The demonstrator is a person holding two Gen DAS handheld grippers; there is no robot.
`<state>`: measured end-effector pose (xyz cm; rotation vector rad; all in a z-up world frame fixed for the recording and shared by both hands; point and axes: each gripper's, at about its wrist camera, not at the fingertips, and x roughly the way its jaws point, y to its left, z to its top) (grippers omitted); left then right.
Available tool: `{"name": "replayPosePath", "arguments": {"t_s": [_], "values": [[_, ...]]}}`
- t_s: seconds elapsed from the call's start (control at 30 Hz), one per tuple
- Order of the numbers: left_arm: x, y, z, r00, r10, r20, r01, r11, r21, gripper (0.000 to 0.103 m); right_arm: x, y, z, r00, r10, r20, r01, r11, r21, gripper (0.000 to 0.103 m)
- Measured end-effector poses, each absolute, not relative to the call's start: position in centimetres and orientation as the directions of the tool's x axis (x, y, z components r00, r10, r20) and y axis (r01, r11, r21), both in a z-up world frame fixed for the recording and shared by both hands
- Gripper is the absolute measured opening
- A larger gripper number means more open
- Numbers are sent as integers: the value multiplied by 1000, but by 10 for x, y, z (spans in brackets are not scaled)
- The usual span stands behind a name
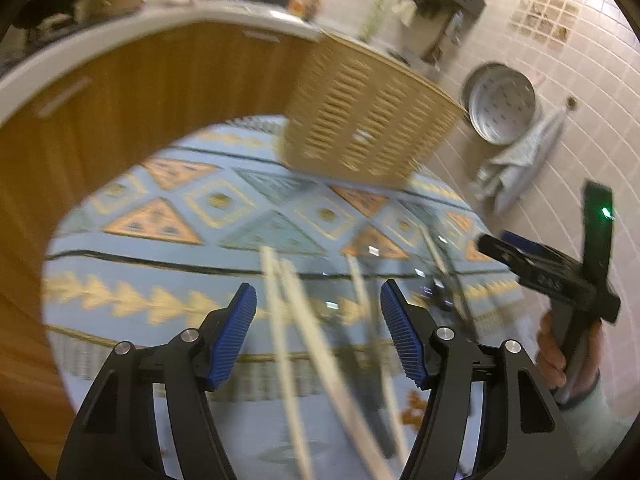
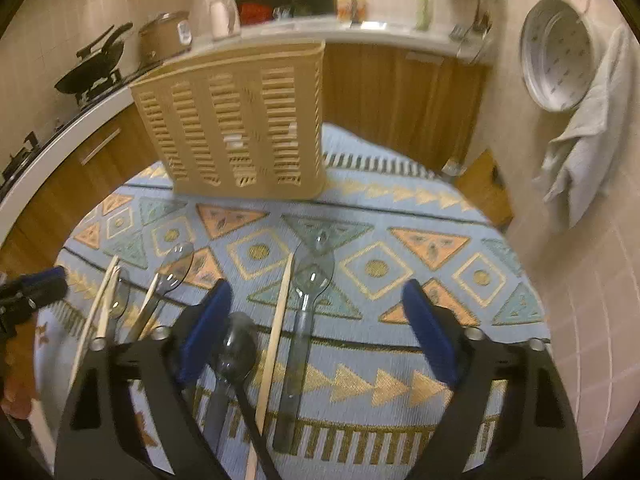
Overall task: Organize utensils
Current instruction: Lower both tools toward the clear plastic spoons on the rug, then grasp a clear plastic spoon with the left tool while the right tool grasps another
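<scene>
A tan slotted utensil basket [image 2: 248, 124] stands at the far side of the patterned tablecloth [image 2: 400, 268]; it also shows in the left wrist view [image 1: 360, 124]. Clear plastic spoons [image 2: 308, 304] and pale chopsticks [image 2: 278, 320] lie on the cloth. My right gripper [image 2: 316, 332] is open above a spoon and a chopstick. My left gripper [image 1: 318, 332] is open above blurred chopsticks [image 1: 280, 320] and dark utensils [image 1: 448, 280]. More spoons and chopsticks [image 2: 108, 304] lie at the left, by my left gripper [image 2: 28, 292]. The right gripper [image 1: 552, 276] shows at the left wrist view's right edge.
A wooden cabinet with a white counter [image 2: 400, 36] runs behind the table, with a wok [image 2: 96, 68] and a pot [image 2: 164, 36] on it. A bowl [image 2: 556, 56] and a grey towel [image 2: 580, 132] hang on the tiled wall at the right.
</scene>
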<state>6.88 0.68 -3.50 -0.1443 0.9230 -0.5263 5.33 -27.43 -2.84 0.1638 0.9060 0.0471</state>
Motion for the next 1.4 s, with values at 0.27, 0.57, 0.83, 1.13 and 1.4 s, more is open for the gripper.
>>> {"name": "replayPosePath", "arguments": {"t_s": [0.27,0.57,0.83,1.13,1.4], "values": [[80,-45,-48,470,-290,-834,370,922,-112,55,81,-294,-41,473,257,-843,21,953,303,64],[85,-63,-58,442,-208,-873,390,920,-22,46,91,-287,-51,422,254,-870,-13,962,274,62],[83,-73,-61,463,-126,-877,386,920,72,34,109,-284,-49,373,277,-885,-2,955,298,62],[88,-62,-52,497,-185,-848,341,940,-5,33,134,-274,-59,298,220,-929,23,971,238,45],[88,-59,-36,535,-233,-812,345,938,-42,33,148,-273,-68,259,197,-946,45,976,215,34]]}}
